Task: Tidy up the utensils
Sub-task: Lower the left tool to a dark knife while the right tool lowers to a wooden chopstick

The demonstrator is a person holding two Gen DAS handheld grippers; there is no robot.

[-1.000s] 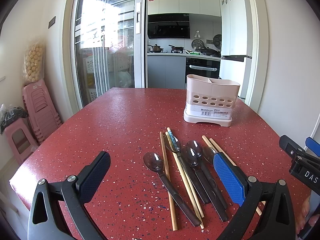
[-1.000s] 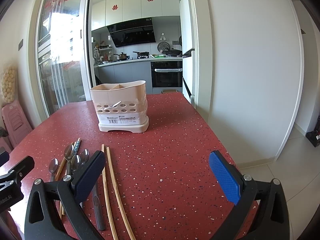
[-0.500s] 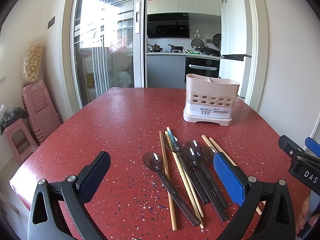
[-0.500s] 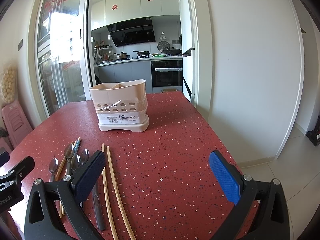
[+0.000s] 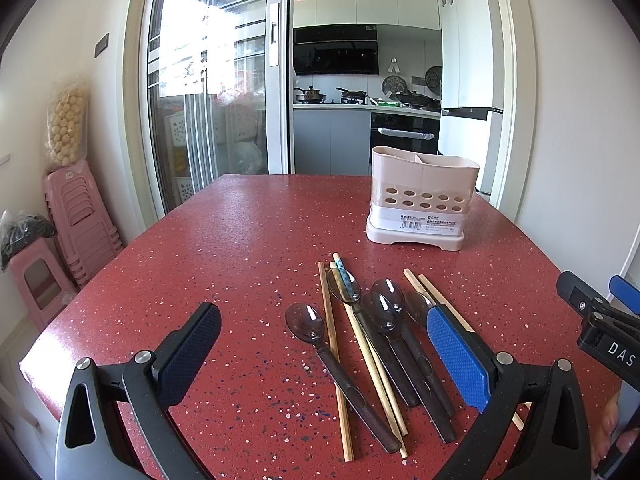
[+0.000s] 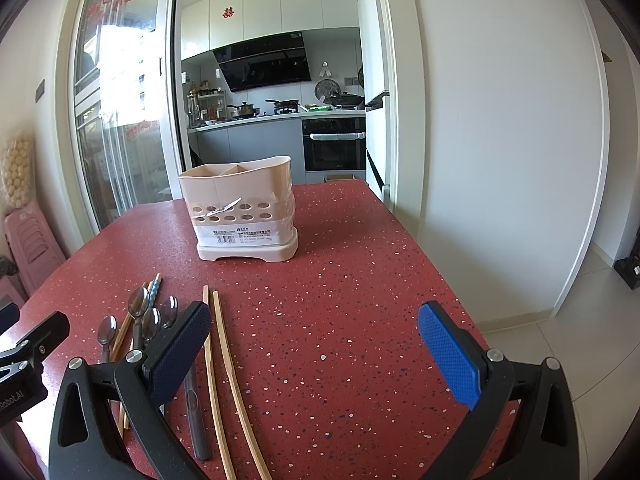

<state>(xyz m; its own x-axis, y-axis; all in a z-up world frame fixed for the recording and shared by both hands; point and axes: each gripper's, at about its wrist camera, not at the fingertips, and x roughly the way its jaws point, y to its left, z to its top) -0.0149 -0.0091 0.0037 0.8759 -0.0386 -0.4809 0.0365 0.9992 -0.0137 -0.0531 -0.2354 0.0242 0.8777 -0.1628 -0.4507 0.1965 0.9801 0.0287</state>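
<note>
Both my left gripper (image 5: 320,356) and right gripper (image 6: 314,352) gape, holding nothing. 5 dark translucent plastic spoons (image 5: 384,312) and thin wooden chopsticks (image 6: 218,356) lie loose on the red speckled table (image 5: 240,240), well short of the beige perforated plastic holder (image 5: 420,200). They look light, stiff and slick; I judge a mid-handle pinch safest.

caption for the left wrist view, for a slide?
Open left gripper above spoons and chopsticks on a red table, empty utensil holder behind.

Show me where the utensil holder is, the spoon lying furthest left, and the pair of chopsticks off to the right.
utensil holder (image 5: 420,200), left wrist view, on its perforated front wall.
leftmost spoon (image 5: 305,322), left wrist view, on its bowl.
right pair of chopsticks (image 6: 212,364), right wrist view, on the left stick's mid-shaft.
</note>
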